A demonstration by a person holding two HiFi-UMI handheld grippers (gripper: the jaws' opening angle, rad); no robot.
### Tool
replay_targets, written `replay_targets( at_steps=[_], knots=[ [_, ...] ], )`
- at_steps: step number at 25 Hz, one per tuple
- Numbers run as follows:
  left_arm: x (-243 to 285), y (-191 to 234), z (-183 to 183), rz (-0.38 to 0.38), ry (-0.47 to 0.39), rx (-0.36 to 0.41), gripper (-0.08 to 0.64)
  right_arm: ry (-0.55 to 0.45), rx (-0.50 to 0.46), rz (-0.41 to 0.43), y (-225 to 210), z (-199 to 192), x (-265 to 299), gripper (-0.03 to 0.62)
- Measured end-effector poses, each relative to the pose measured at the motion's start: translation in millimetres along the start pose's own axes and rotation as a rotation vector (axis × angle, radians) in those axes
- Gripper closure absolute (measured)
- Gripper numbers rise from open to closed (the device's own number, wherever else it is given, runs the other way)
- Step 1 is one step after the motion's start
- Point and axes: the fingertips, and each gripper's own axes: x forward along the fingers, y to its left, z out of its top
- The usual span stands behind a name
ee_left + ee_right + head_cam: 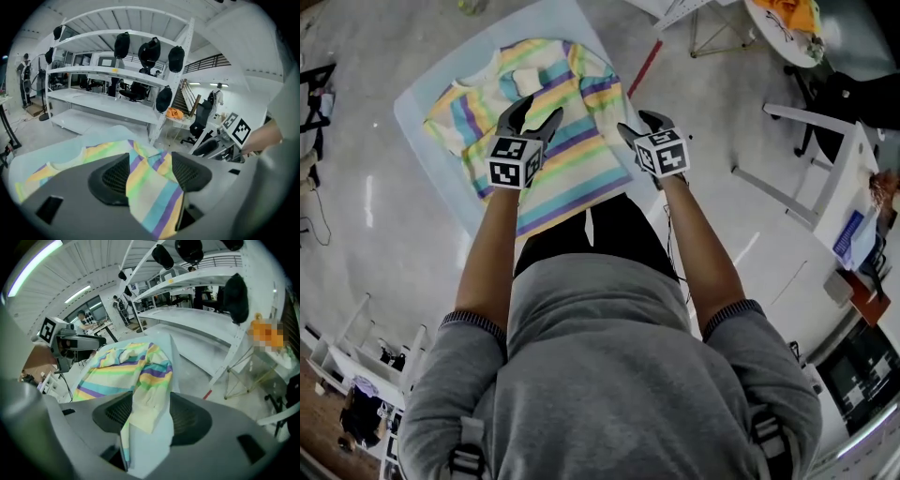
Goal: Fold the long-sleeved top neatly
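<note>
The long-sleeved top (567, 155), striped in pastel yellow, green, blue and purple, lies on a pale blue sheet (417, 112) on the floor. In the head view my left gripper (532, 120) hovers over the middle of the top. In the left gripper view its jaws (150, 176) stand wide, with a loose striped fold (152, 187) hanging between them. My right gripper (639, 124) is at the top's right edge. In the right gripper view it (147, 416) is shut on a cream sleeve part of the top (145, 399), lifted together with some pale blue cloth.
White shelving (117, 75) with black bags stands beyond the sheet. A red line (644, 67) marks the floor by the sheet's far right corner. A white table frame (811, 169) and a round table (783, 28) stand to the right, and a wire stand (243, 380) is near the shelf leg.
</note>
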Motion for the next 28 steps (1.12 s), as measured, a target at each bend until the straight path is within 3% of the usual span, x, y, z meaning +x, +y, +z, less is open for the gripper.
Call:
replay_targets(
  at_steps=[6,10,13,18,19,23,28],
  knots=[
    [4,-45,-26,-0.096,0.026,0.031,0.253,0.02,0.173,-0.051,-1,-52,15,0.328],
    [10,-64,-38,-0.132,0.047,0.03,0.253,0.057,0.222,-0.069,2,-79,39,0.328],
    [10,-66,-40,-0.132,0.041,0.044,0.253,0.07,0.202,-0.105,5,-86,53,0.348],
    [2,-63,-37,-0.119,0.04,0.045,0.253,0.098,0.125,-0.188,2,-88,57,0.451],
    [-1,-61,-36,-0.115,0.04,0.043,0.253,0.101,0.115,-0.181,2,-88,57,0.542],
    [-10,-55,-28,-0.088,0.028,0.041,0.253,0.109,0.065,-0.179,-5,-79,43,0.548],
    [-20,-52,-3,-0.061,-0.017,0.045,0.253,0.071,-0.054,-0.257,-44,-45,6,0.548]
  ],
)
